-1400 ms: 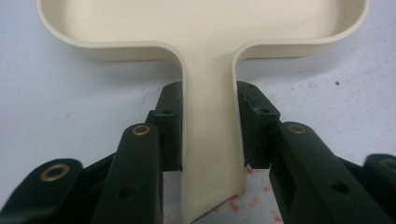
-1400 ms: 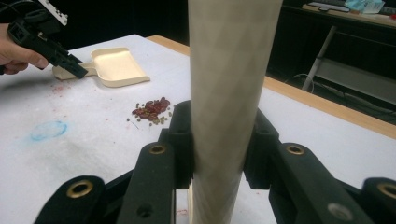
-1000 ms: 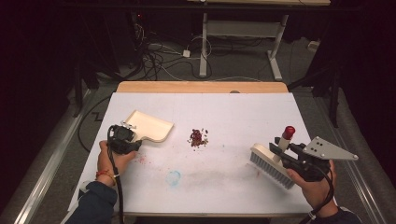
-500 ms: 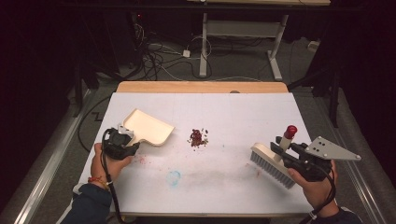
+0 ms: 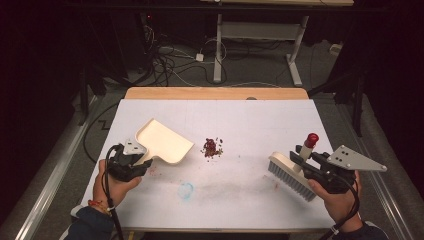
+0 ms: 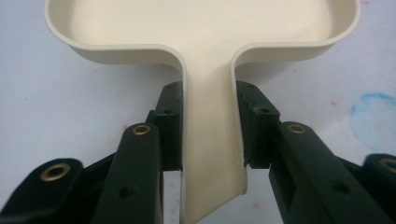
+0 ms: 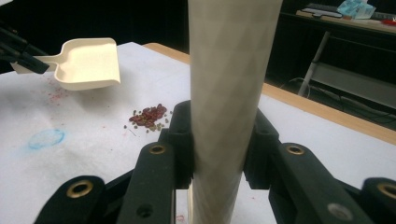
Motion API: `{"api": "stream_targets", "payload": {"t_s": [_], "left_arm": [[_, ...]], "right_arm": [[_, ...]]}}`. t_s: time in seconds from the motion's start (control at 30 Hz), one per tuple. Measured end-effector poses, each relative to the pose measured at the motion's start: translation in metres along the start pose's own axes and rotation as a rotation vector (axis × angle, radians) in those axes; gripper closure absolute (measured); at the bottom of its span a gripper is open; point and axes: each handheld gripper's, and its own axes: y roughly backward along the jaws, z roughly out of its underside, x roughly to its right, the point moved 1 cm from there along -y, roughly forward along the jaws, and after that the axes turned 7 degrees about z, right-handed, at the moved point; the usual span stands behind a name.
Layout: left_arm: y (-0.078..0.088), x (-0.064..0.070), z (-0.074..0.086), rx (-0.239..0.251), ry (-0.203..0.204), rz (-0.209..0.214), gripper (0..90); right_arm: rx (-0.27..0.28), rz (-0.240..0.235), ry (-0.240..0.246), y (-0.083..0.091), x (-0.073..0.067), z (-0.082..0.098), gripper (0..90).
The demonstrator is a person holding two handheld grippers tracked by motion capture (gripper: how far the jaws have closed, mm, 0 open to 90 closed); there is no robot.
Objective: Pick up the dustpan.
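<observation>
The left gripper (image 5: pixel 136 161) clamped the smooth cream dustpan (image 5: pixel 165 141), now shifted nearer the table's (image 5: pixel 260 112) left edge, while the right gripper (image 5: pixel 305 162) gripped the bristled brush's (image 5: pixel 292 175) round handle near the right edge.

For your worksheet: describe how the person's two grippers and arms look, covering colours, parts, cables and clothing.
The left gripper and right gripper are black with two angular jaws, studded with brass-ringed holes. The right one bears a grey three-cornered plate. A black cable trails from the left one. Dark blue sleeves cover both forearms, and an orange-red band circles the left wrist.
</observation>
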Motion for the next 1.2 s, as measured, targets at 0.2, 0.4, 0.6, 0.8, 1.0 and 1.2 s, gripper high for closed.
{"api": "stream_targets", "payload": {"t_s": [0.2,0.4,0.6,0.8,1.0,1.2], "left_arm": [[0.001,0.011,0.008,-0.011,-0.027,0.031,64.1],[0.000,0.019,0.015,-0.031,-0.056,0.056,64.1],[-0.002,0.024,0.021,-0.050,-0.067,0.075,64.1],[-0.009,0.028,0.029,-0.085,-0.075,0.091,64.1],[-0.010,0.030,0.033,-0.096,-0.071,0.097,64.1],[-0.010,0.031,0.035,-0.091,-0.075,0.111,64.1]], "right_arm": [[0.002,0.001,-0.003,-0.001,0.000,-0.001,69.7],[-0.002,-0.003,-0.005,-0.004,0.000,-0.001,69.7],[-0.004,-0.010,-0.004,-0.008,-0.002,-0.001,69.7],[0.003,-0.018,-0.005,-0.017,-0.002,-0.005,69.7],[0.030,-0.025,-0.006,-0.029,0.000,-0.016,69.7],[0.033,-0.036,-0.009,-0.045,0.000,-0.022,69.7]]}}
